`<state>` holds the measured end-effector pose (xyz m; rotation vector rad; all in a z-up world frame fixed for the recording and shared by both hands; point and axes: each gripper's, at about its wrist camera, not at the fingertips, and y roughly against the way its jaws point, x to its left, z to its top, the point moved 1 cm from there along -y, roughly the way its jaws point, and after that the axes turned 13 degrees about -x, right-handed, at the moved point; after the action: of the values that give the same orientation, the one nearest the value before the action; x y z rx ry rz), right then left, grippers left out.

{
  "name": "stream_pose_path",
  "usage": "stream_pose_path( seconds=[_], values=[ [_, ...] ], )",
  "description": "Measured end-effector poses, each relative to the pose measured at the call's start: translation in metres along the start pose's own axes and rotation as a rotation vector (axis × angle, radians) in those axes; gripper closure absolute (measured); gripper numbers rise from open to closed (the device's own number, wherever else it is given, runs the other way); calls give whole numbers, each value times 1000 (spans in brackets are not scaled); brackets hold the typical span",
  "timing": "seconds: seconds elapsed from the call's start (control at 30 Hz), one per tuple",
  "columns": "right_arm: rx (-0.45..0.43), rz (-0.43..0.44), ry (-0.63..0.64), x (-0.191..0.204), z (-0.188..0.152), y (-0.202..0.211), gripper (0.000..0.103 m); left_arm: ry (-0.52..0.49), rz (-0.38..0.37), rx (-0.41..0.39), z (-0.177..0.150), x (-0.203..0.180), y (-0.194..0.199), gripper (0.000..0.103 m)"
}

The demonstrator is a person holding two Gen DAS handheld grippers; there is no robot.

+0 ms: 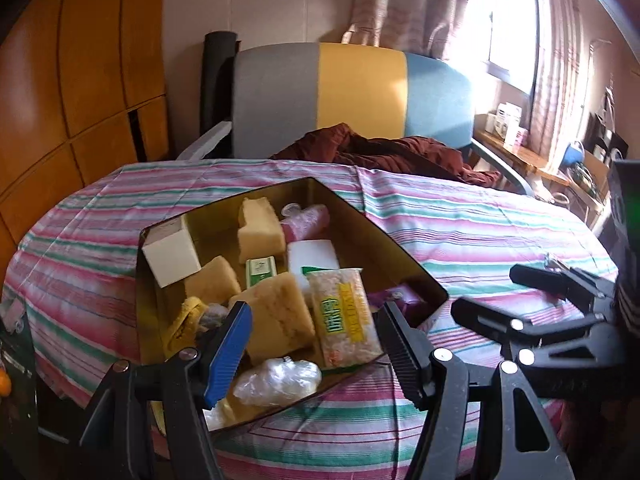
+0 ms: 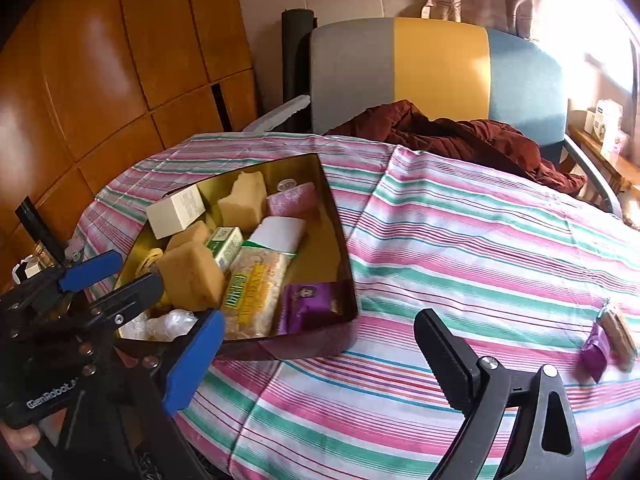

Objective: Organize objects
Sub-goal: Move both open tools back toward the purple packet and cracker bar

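Observation:
A gold-lined box (image 1: 352, 204) (image 2: 344, 264) stands on the striped tablecloth and holds sponges (image 1: 276, 316) (image 2: 192, 276), a cream carton (image 1: 172, 252), a snack pack (image 1: 344, 312) (image 2: 252, 292), a purple packet (image 2: 306, 304) and other small items. My left gripper (image 1: 316, 344) (image 2: 112, 280) is open and empty over the box's near edge. My right gripper (image 2: 316, 356) (image 1: 500, 296) is open and empty over the cloth, right of the box. A purple-wrapped snack (image 2: 608, 342) lies loose on the cloth at the far right.
The striped tablecloth (image 2: 460, 240) covers the table. A grey, yellow and blue chair (image 2: 436, 68) with a dark red garment (image 2: 460, 132) stands behind the table. Wooden panels (image 2: 100, 60) rise at the left. A cluttered shelf (image 1: 520, 152) is at the right.

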<state>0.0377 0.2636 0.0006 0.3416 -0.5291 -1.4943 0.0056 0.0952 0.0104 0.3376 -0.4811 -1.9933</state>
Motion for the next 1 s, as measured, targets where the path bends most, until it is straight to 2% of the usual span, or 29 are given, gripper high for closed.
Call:
stream_pose_path(
  seconds=[0.37,0.67,1.0],
  values=[
    [4,-107,-82,-66,0,16,6,-87,-80,18,2,-39,-3,36],
    [6,-214,-193,-141,-2,37,6,-169,-150,47,-1,-75,-10,36],
    [-29,-397,-300,-238,4,69,6,-223,-248,94,-3,-112,-25,36]
  ],
)
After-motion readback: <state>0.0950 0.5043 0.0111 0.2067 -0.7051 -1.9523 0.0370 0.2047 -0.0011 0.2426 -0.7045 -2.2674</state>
